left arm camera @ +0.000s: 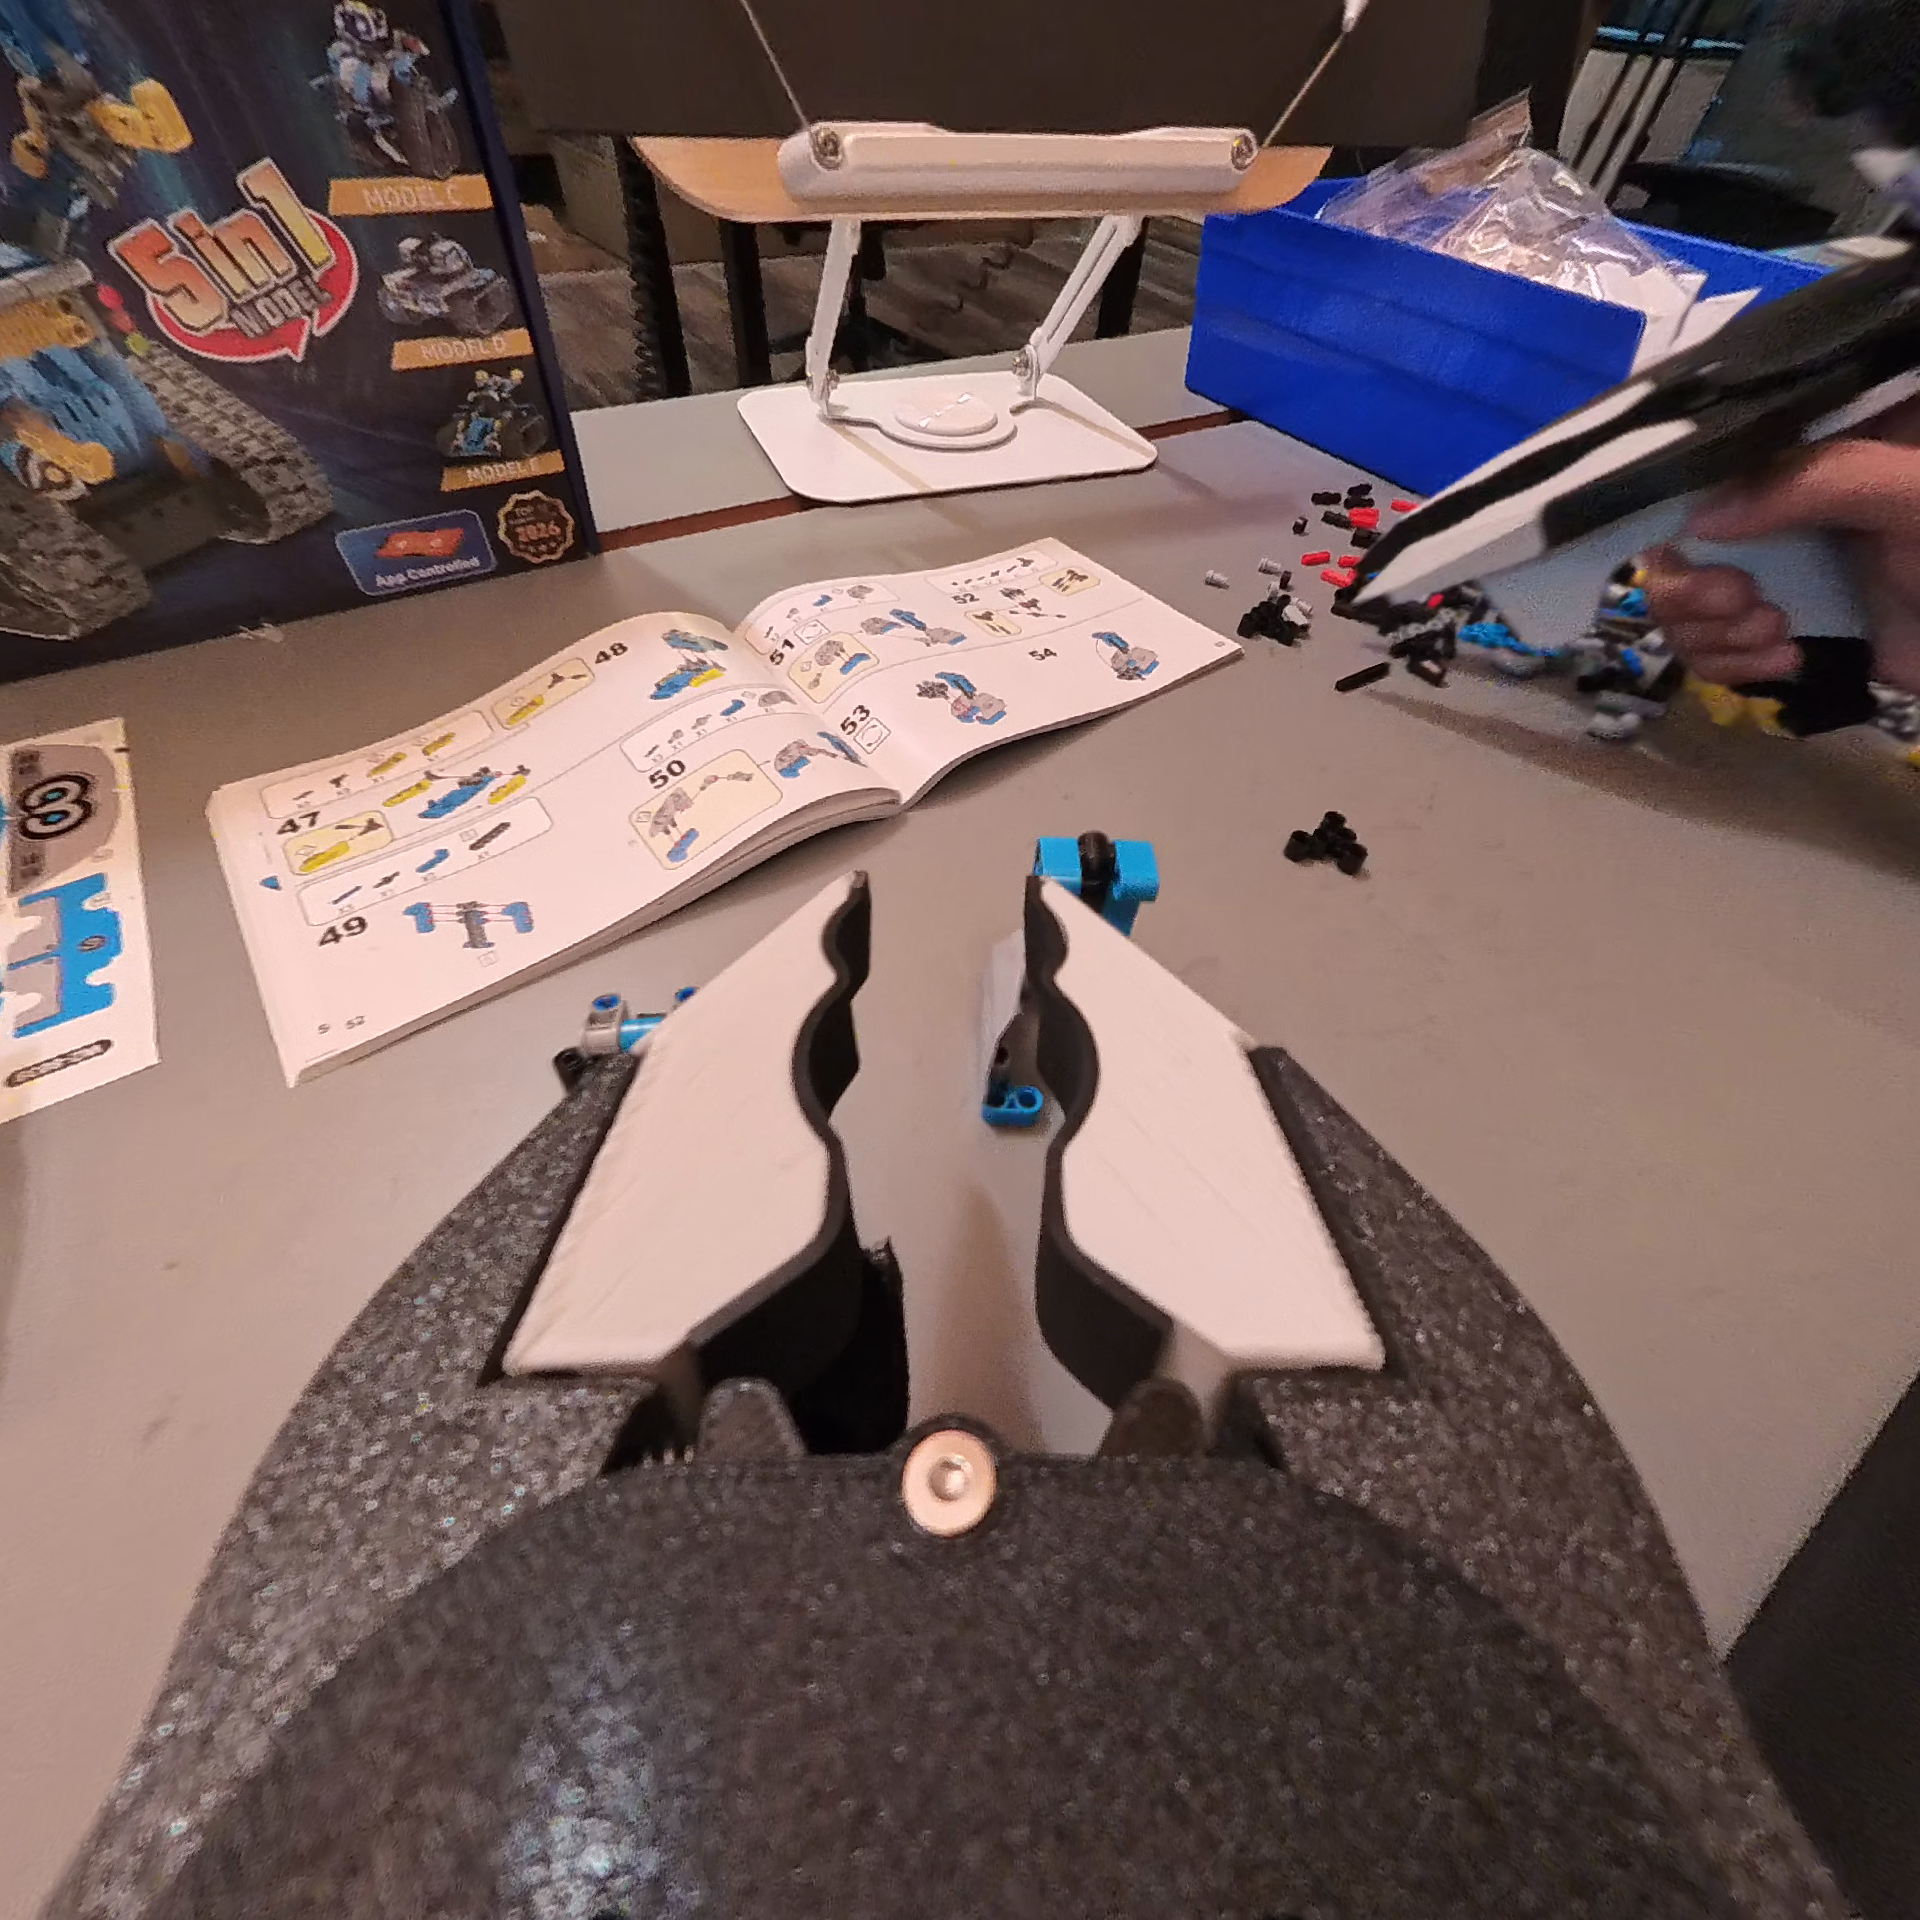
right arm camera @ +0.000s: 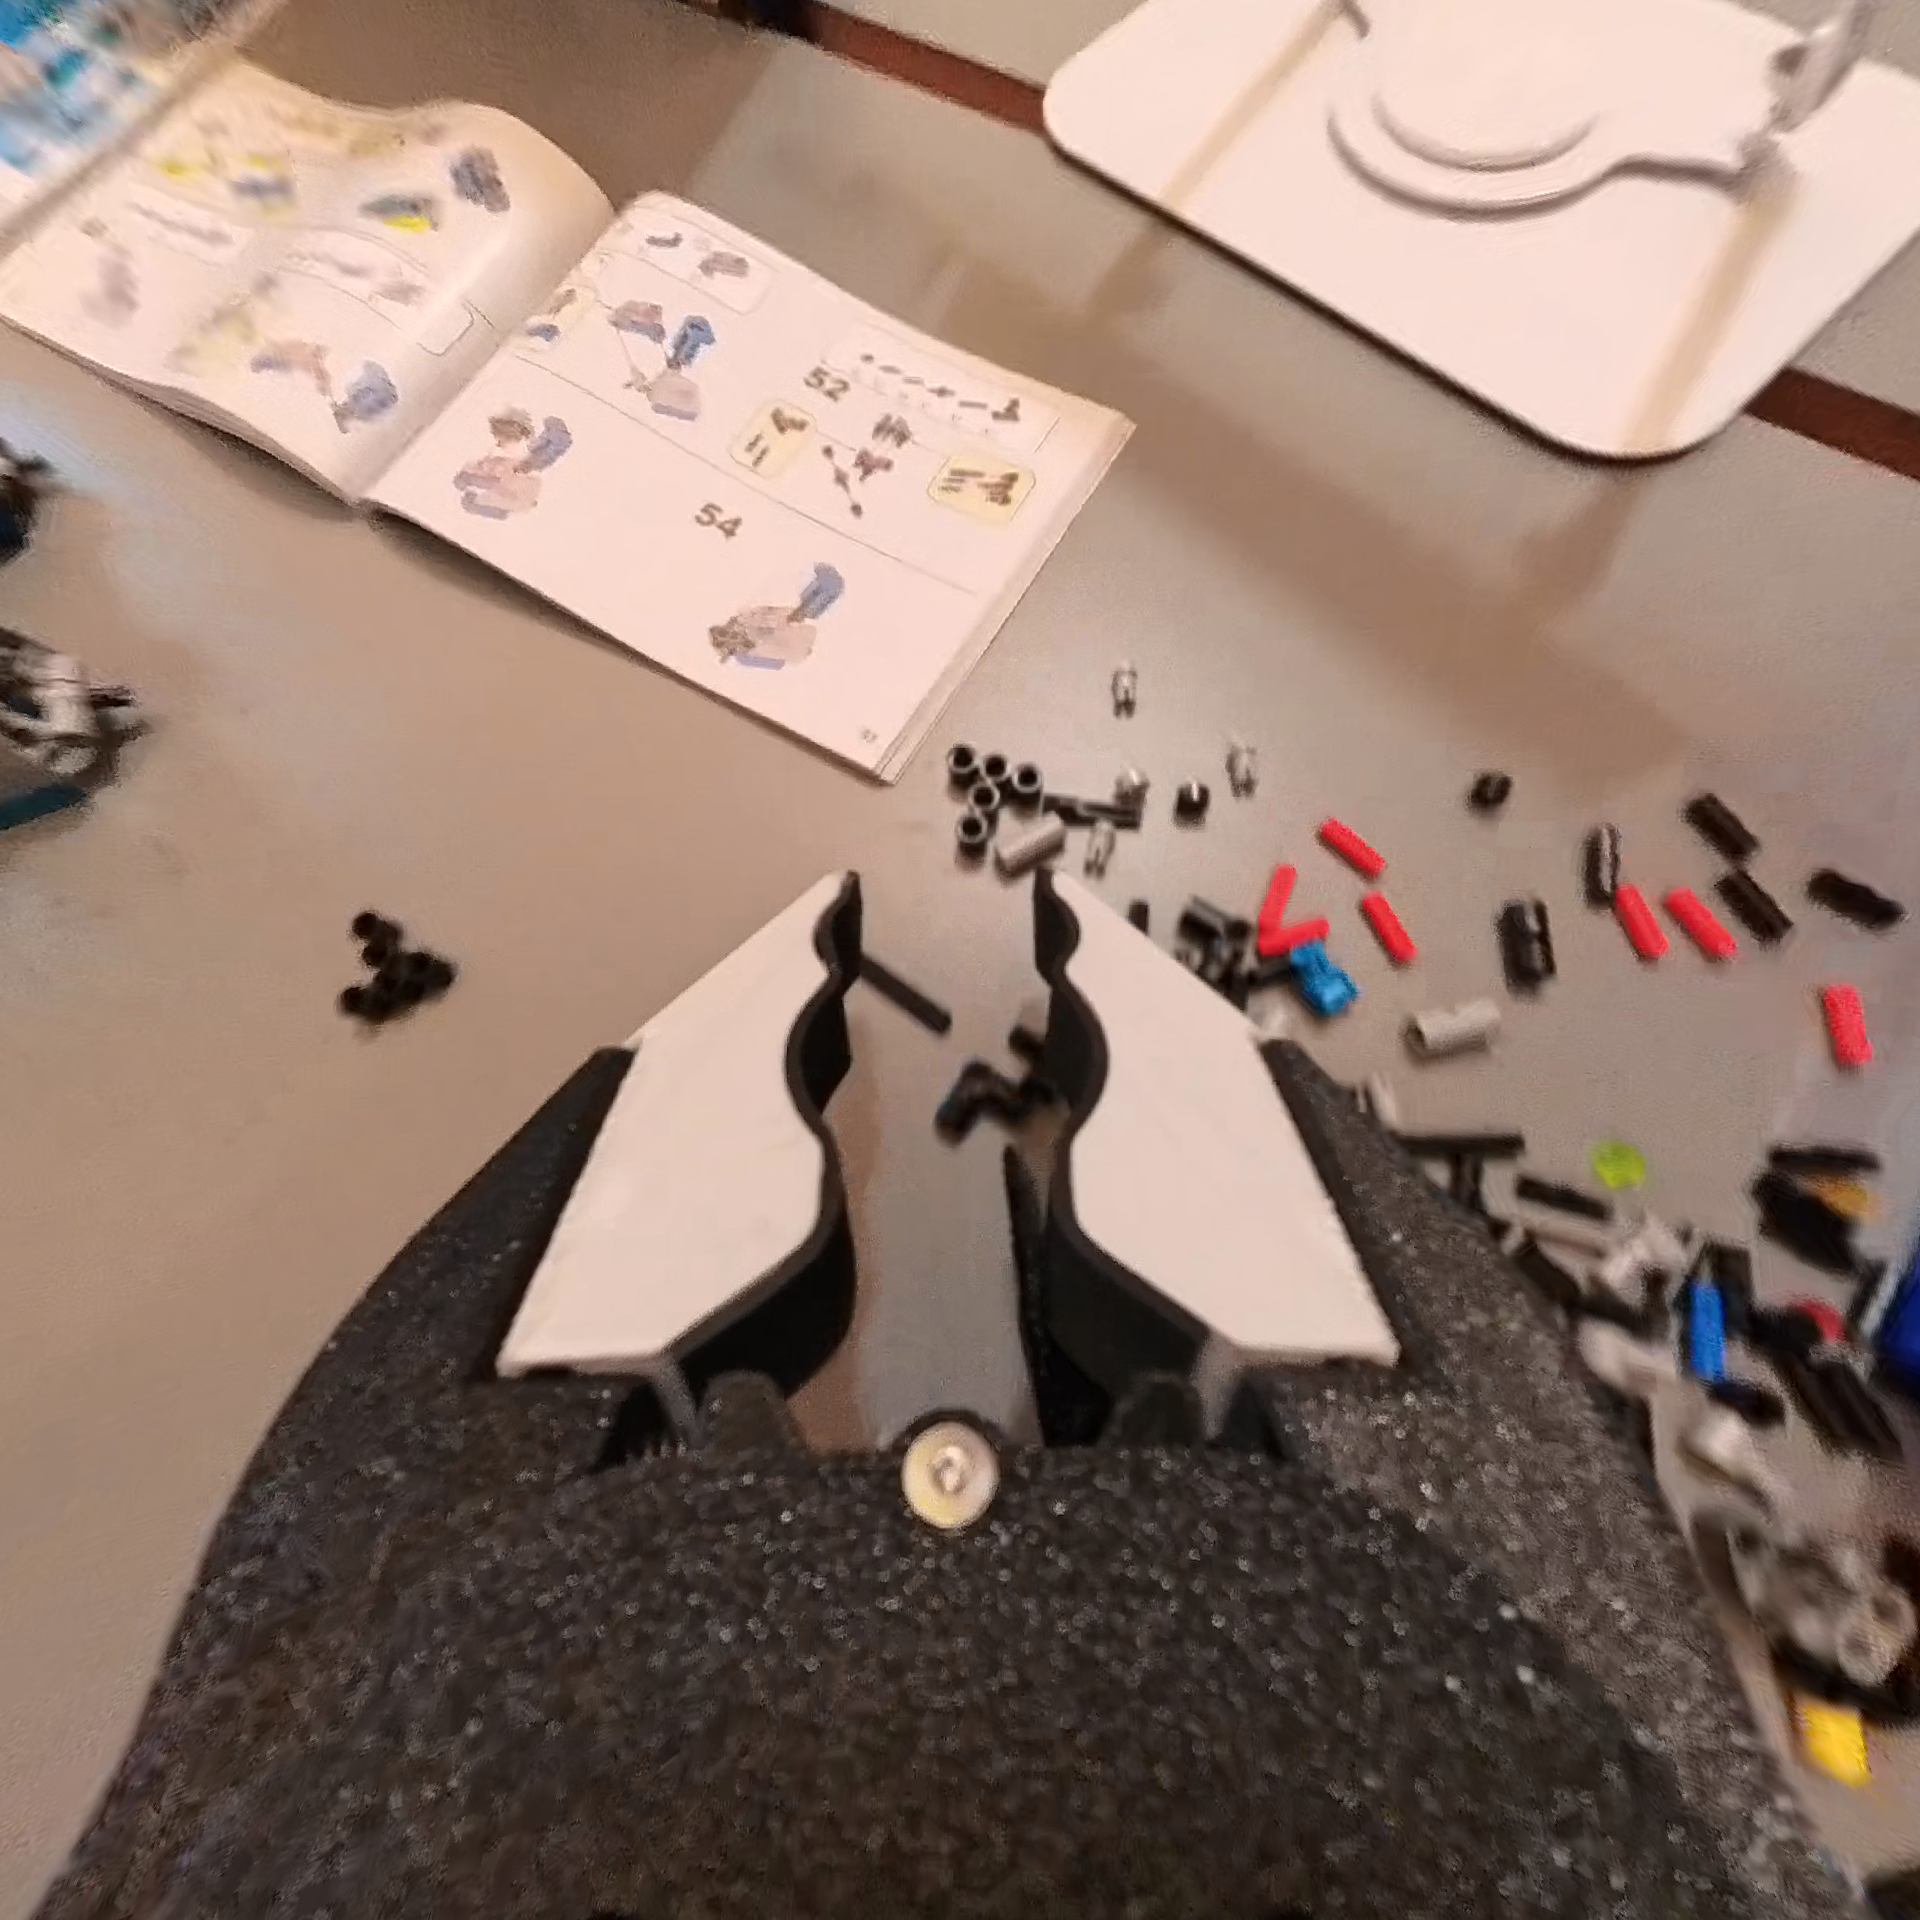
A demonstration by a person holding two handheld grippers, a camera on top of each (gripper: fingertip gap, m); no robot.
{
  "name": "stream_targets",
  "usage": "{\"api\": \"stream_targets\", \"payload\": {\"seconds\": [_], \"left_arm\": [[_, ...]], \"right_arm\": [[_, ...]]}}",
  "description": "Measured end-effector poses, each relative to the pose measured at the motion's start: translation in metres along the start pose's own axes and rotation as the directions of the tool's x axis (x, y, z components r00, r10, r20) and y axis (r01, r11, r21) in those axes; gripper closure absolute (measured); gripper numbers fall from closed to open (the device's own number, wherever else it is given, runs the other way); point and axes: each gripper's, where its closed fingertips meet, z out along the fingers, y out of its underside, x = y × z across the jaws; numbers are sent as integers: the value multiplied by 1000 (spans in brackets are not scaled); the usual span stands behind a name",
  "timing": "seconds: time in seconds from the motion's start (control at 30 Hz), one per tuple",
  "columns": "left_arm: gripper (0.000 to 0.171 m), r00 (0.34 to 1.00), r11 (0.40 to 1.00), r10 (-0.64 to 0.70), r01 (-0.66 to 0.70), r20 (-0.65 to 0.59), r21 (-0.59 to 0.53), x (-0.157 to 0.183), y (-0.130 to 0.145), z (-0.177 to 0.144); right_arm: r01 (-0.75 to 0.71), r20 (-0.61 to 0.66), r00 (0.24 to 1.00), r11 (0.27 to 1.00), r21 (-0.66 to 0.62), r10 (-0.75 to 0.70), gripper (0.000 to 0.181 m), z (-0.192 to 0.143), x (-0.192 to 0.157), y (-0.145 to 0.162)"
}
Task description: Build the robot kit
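The left tongs (left arm camera: 945, 883) hang just above the grey worktop (left arm camera: 1455, 1039), near its middle. They are open and hold nothing. A small blue and grey built piece (left arm camera: 1091, 868) lies under the right finger, and it may be touching it. Another little blue and grey piece (left arm camera: 618, 1029) peeks out beside the left finger. The open booklet (left arm camera: 665, 790) lies just past the tips, toward the far edge.

The right tongs (right arm camera: 945, 883) are open too, and they hold nothing. They point down at the loose bricks by the right edge. A thin black rod (right arm camera: 909, 1000) and a few black pins (right arm camera: 987, 1091) lie between the fingers. Red pins (right arm camera: 1351, 847) and grey tubes (right arm camera: 1455, 1027) lie just to the right.

These bits are tiny and close together. To grab one well, I think the tongs should straddle only one piece and shut slowly. A hand (left arm camera: 1745, 582) holds the right tongs, tilted down.
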Motion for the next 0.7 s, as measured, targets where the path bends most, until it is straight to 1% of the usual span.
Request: {"api": "stream_targets", "payload": {"seconds": [0.1, 0.13, 0.17, 0.2, 0.27, 0.3, 0.4, 0.47, 0.57, 0.63, 0.7], "left_arm": [[142, 1000, 999, -14, 14, 9, 32, -3, -5, -6], [142, 1000, 999, -30, 30, 4, 40, -4, -6, -7], [142, 999, 998, -49, 49, -5, 42, -4, -6, -7], [142, 998, 997, -68, 68, -14, 41, -5, -6, -7], [142, 995, 995, -93, 94, -27, 41, -5, -6, -6], [142, 995, 994, -99, 100, -31, 41, -5, -6, -6], [142, 994, 995, -97, 99, -39, 35, -3, -5, -6], [142, 995, 996, -88, 89, -37, 32, -3, -4, -5], [142, 996, 996, -83, 84, -38, 24, -2, -3, -4], [142, 996, 996, -82, 83, -34, 24, -3, -3, -4], [142, 996, 996, -83, 84, -31, 25, -4, -3, -4]], "right_arm": [[34, -13, 999, 996, -86, -35, 152, 29, -2, 6], [39, -28, 999, 997, -70, -41, 155, 32, -1, 3], [44, -43, 998, 997, -61, -46, 161, 32, 1, 1], [42, -71, 996, 998, -54, -46, 161, 32, 5, -1], [34, -38, 999, 998, -52, -36, 163, 33, 0, -2], [30, -40, 999, 997, -72, -33, 163, 35, 1, 1], [43, -60, 997, 997, -66, -47, 166, 36, 3, 1], [66, -66, 995, 995, -78, -72, 173, 37, 2, 3], [128, -100, 986, 988, -87, -137, 174, 36, 2, 3], [164, -91, 981, 983, -87, -172, 174, 32, -4, 2], [179, -42, 982, 982, -63, -182, 174, 23, -22, -2]]}}
